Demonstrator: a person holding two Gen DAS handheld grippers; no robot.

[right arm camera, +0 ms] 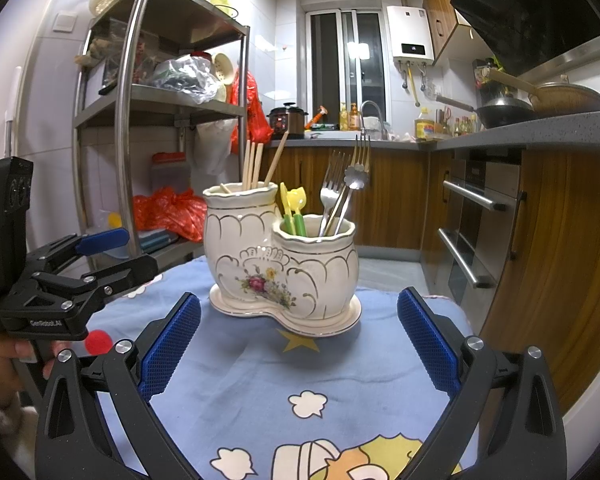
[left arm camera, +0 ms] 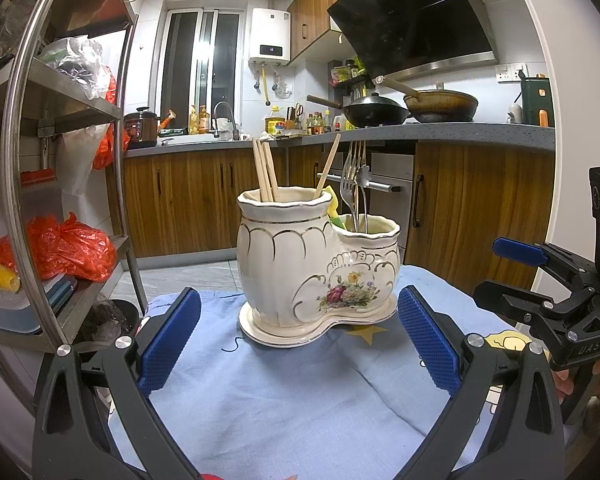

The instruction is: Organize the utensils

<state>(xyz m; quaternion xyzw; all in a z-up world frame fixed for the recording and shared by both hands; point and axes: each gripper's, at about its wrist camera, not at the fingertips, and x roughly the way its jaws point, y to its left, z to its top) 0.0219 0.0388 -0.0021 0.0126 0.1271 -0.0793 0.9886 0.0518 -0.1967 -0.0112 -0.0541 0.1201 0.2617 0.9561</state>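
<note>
A cream ceramic double utensil holder (left arm camera: 316, 264) with gold trim and a flower print stands on a blue cloth; it also shows in the right wrist view (right arm camera: 280, 256). Its taller cup holds wooden chopsticks (left arm camera: 265, 170) (right arm camera: 254, 164). Its shorter cup holds metal forks (left arm camera: 354, 176) (right arm camera: 340, 192) and yellow-green plastic utensils (right arm camera: 294, 210). My left gripper (left arm camera: 300, 340) is open and empty, just in front of the holder. My right gripper (right arm camera: 298, 340) is open and empty, also facing the holder. Each gripper shows at the edge of the other's view.
The blue cartoon-print cloth (right arm camera: 300, 380) covers a small table. A steel shelf rack (left arm camera: 60, 160) with bags stands left. Wooden cabinets, an oven (right arm camera: 472, 232) and a grey counter with woks (left arm camera: 380, 112) run behind and right.
</note>
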